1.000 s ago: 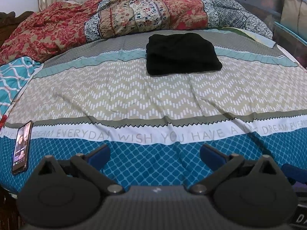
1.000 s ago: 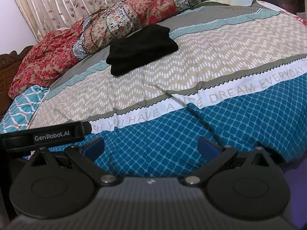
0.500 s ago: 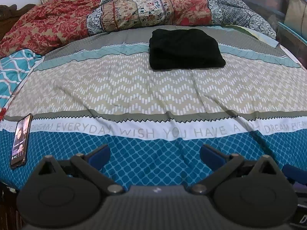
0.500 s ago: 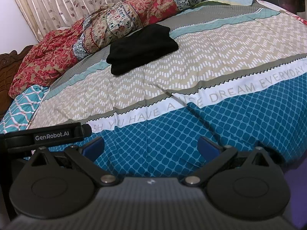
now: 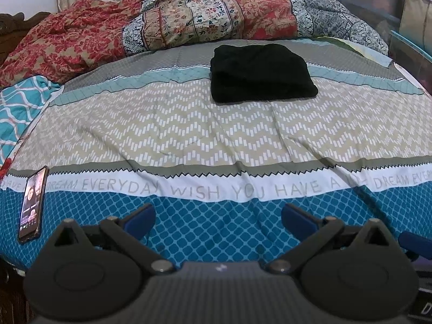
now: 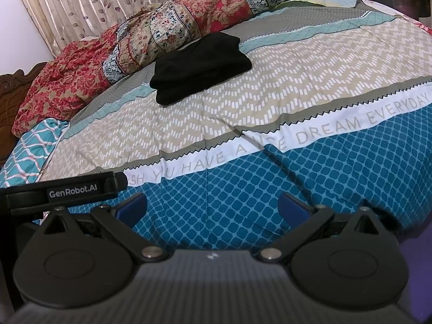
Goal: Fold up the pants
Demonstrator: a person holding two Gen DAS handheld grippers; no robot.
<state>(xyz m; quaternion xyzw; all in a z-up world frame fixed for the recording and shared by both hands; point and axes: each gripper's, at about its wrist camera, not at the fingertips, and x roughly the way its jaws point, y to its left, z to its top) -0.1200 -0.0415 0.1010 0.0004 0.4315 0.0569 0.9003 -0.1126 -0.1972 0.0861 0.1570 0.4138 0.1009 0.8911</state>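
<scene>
The black pants (image 5: 260, 74) lie folded in a compact rectangle on the far part of the bed, also in the right wrist view (image 6: 201, 67). My left gripper (image 5: 217, 217) is open and empty, low over the blue near edge of the bedspread, far from the pants. My right gripper (image 6: 212, 206) is open and empty, also over the blue near edge. The left gripper's body (image 6: 64, 190) shows at the left of the right wrist view.
A patterned bedspread (image 5: 189, 135) covers the bed. A bunched red and floral quilt (image 5: 162, 29) lies along the far side under a curtain. A phone (image 5: 32, 202) lies at the near left edge. A teal patterned cloth (image 5: 19, 108) is at the left. Furniture stands at the right.
The left gripper has risen and tilted a little, so the pants sit lower in its view. The right gripper has barely moved. Both stay open.
</scene>
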